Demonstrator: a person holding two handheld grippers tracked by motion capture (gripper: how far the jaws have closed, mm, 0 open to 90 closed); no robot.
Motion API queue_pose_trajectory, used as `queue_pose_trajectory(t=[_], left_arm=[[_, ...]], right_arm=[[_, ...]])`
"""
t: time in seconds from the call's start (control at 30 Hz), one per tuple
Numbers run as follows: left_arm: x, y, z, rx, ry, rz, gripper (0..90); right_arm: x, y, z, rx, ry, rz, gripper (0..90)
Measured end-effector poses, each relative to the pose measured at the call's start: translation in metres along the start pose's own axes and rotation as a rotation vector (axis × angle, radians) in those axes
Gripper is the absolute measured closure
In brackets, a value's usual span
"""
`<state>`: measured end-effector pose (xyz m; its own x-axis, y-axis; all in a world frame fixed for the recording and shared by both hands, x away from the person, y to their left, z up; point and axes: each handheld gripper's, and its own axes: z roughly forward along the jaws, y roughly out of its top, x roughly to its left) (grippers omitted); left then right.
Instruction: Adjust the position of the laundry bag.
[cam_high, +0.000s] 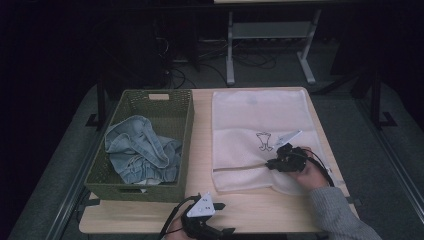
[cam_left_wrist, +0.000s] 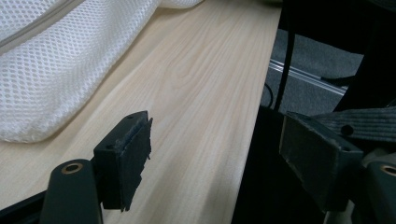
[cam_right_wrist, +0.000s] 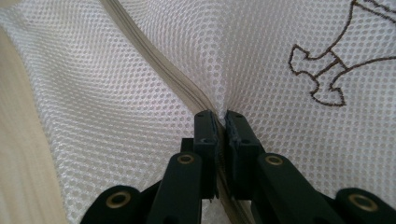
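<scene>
A white mesh laundry bag (cam_high: 260, 130) lies flat on the right half of the wooden table, with a brown outline drawing (cam_high: 264, 141) on it and a zipper (cam_high: 240, 167) running across its near part. My right gripper (cam_high: 272, 164) is shut on the zipper line of the mesh bag (cam_right_wrist: 140, 93), the jaws pinching the fabric at the zipper (cam_right_wrist: 154, 51). My left gripper (cam_high: 220, 220) stands open at the table's front edge, with nothing between its fingers (cam_left_wrist: 128, 149), beside the mesh bag's corner (cam_left_wrist: 56, 70). A green woven basket (cam_high: 182, 145) on the left holds crumpled blue jeans (cam_high: 140, 150).
Bare wood (cam_high: 200, 130) runs between the basket and the bag and along the front edge (cam_left_wrist: 201, 102). A metal table frame (cam_high: 270, 30) and cables stand on the dark floor beyond. A grey-sleeved forearm (cam_high: 335, 210) comes in at the lower right.
</scene>
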<state>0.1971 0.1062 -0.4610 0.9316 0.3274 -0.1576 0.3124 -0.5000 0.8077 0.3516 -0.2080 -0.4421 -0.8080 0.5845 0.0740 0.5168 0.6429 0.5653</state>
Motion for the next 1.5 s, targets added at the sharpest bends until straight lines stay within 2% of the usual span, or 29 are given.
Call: queue_pose_trajectory(t=[0.2, 0.33, 0.4, 0.5, 0.8, 0.87, 0.93, 1.03, 1.07, 1.13, 1.27, 1.37, 1.5], left_arm=[[-0.002, 0.0, -0.003, -0.01, 0.011, 0.005, 24.6], [-0.004, 0.0, -0.004, -0.008, 0.013, 0.014, 24.6], [-0.005, 0.001, -0.003, -0.006, 0.013, 0.02, 24.6], [-0.005, 0.001, -0.004, -0.004, 0.016, 0.021, 24.6], [-0.005, 0.001, -0.006, -0.014, 0.01, 0.025, 24.6], [-0.005, 0.001, -0.007, -0.016, 0.009, 0.03, 24.6], [-0.006, 0.002, -0.007, -0.017, 0.009, 0.033, 24.6], [-0.005, 0.002, -0.007, -0.019, 0.012, 0.038, 24.6], [-0.005, 0.002, -0.007, -0.019, 0.012, 0.038, 24.6], [-0.004, 0.001, -0.008, -0.019, 0.011, 0.039, 24.5], [-0.002, 0.001, -0.008, -0.017, 0.004, 0.036, 24.5], [0.001, 0.001, -0.009, -0.015, 0.002, 0.033, 24.5], [0.006, -0.001, -0.011, -0.015, 0.003, 0.018, 24.5]], right_arm=[[0.013, -0.004, -0.014, -0.034, 0.018, 0.007, 83.9], [0.022, -0.007, -0.02, -0.031, 0.014, 0.001, 83.8], [0.027, -0.009, -0.022, -0.04, 0.028, 0.007, 83.8], [0.033, -0.013, -0.02, -0.024, 0.035, -0.006, 83.6], [0.046, -0.018, -0.019, -0.001, 0.064, 0.012, 82.2], [0.049, -0.02, -0.019, 0.005, 0.072, 0.011, 78.6], [0.05, -0.023, -0.018, -0.008, 0.085, 0.021, 70.9], [0.051, -0.029, -0.019, -0.01, 0.064, 0.021, 62.3], [0.051, -0.029, -0.019, -0.01, 0.064, 0.021, 62.3], [0.052, -0.037, -0.022, -0.029, 0.075, 0.035, 54.9], [0.054, -0.045, -0.024, -0.047, 0.081, 0.044, 49.0], [0.058, -0.051, -0.028, -0.052, 0.049, 0.043, 45.0], [0.064, -0.056, -0.031, -0.076, 0.058, 0.036, 42.1]])
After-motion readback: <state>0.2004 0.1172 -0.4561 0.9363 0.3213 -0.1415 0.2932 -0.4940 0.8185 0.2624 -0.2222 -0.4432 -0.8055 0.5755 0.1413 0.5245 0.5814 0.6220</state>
